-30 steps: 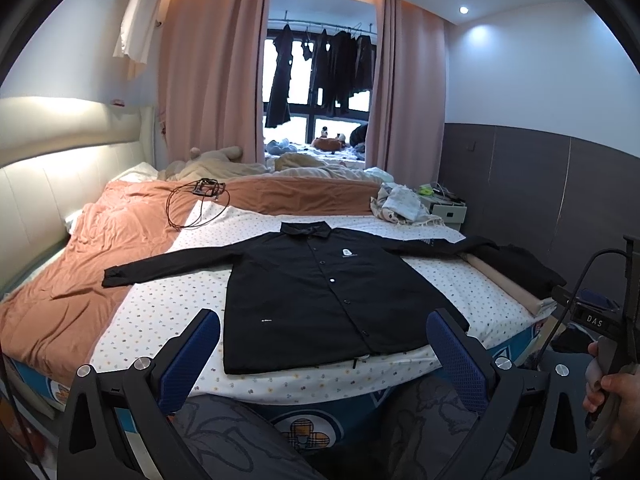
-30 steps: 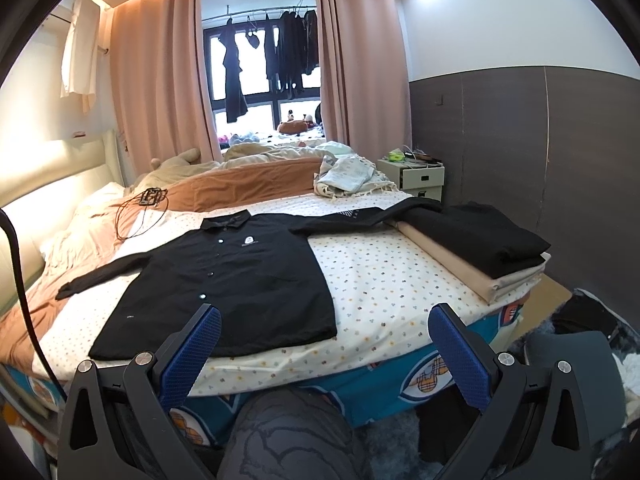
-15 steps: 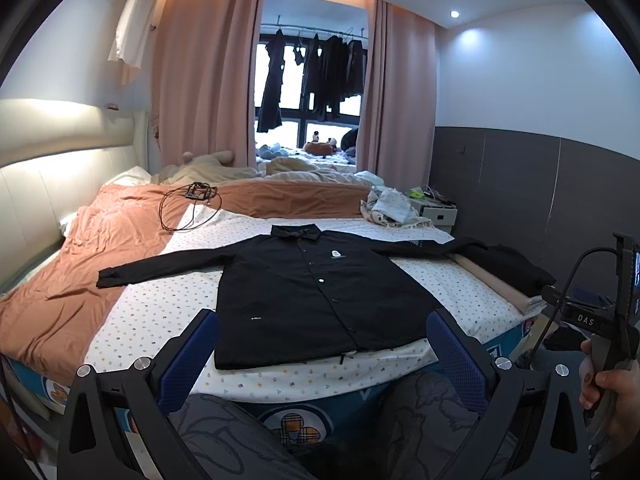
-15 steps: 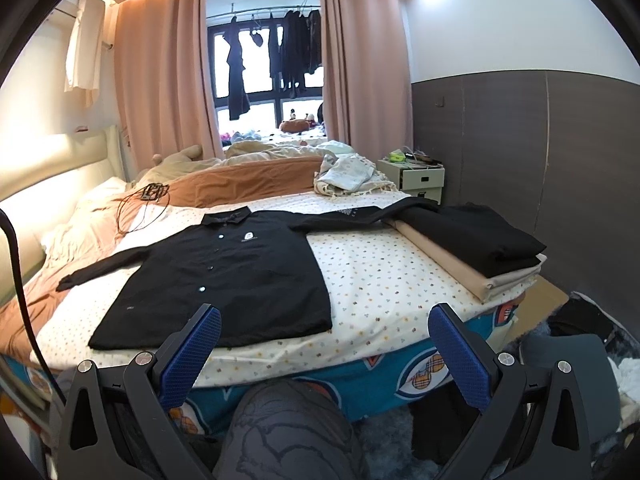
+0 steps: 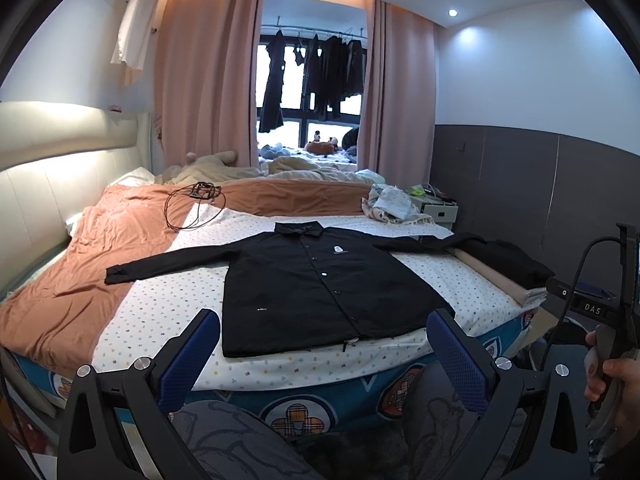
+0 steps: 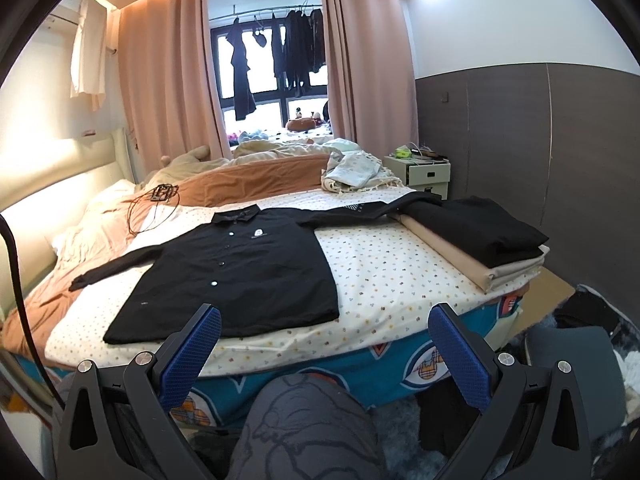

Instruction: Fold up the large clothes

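A black shirt (image 5: pixel 320 284) lies flat and face up on the bed (image 5: pixel 168 312), on a white dotted sheet, with its buttons done up and its collar toward the window. Its one sleeve stretches out over the orange blanket (image 5: pixel 80 280); the other reaches to a stack of folded clothes (image 6: pixel 476 240) at the bed's far right edge and touches it. The hem lies near the bed's near edge.

The left tool (image 5: pixel 323 352) hangs in the air in front of the bed, its blue fingers wide apart and holding nothing. The right tool (image 6: pixel 324 344) is likewise spread wide and empty, also short of the bed. In the left view a hand (image 5: pixel 612 384) grips the right tool's handle at the right edge. The person's knees in grey patterned trousers (image 6: pixel 304 432) show below both tools.

A black cable (image 5: pixel 192 208) lies coiled on the blanket beyond the shirt. A white nightstand (image 6: pixel 428 174) stands by the far corner.
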Motion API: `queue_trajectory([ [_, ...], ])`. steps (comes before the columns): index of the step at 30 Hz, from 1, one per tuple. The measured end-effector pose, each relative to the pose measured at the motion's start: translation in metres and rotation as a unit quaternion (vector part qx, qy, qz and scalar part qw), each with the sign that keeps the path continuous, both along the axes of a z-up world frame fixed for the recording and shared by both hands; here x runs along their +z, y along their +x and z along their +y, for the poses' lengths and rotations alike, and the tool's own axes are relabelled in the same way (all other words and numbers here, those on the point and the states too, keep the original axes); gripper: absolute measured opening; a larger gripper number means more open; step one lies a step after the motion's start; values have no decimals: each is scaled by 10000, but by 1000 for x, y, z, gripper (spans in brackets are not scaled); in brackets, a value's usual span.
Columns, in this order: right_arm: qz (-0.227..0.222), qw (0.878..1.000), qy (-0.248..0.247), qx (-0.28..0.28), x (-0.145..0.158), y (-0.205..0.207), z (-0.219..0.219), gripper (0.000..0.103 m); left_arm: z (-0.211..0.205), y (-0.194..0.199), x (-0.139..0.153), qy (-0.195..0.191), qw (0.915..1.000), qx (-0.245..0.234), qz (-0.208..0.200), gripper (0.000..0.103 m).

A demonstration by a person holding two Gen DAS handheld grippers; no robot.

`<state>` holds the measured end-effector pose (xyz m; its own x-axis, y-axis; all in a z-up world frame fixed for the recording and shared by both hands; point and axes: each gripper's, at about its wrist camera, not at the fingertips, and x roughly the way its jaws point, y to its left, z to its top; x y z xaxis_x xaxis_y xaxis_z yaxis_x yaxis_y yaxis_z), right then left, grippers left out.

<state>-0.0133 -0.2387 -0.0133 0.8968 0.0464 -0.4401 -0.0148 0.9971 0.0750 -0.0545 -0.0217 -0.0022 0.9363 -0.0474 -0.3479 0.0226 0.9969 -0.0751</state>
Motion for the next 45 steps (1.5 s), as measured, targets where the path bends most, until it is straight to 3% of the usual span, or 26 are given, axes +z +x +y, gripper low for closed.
queue_trajectory([
  [11,-65,9994,12,-327,4,-22,-6,103,2,-18,-3,-160,9998,-115,-31,103],
  [18,-66,9997,18,-216,1,-10,1,103,9,-13,-8,-180,9998,24,11,103],
  [33,190,9995,189,148,-8,71,49,103,66,32,-8,-165,9981,562,210,103],
  [45,268,9971,186,692,-2,154,112,103,128,101,-11,-457,9923,1051,479,103],
])
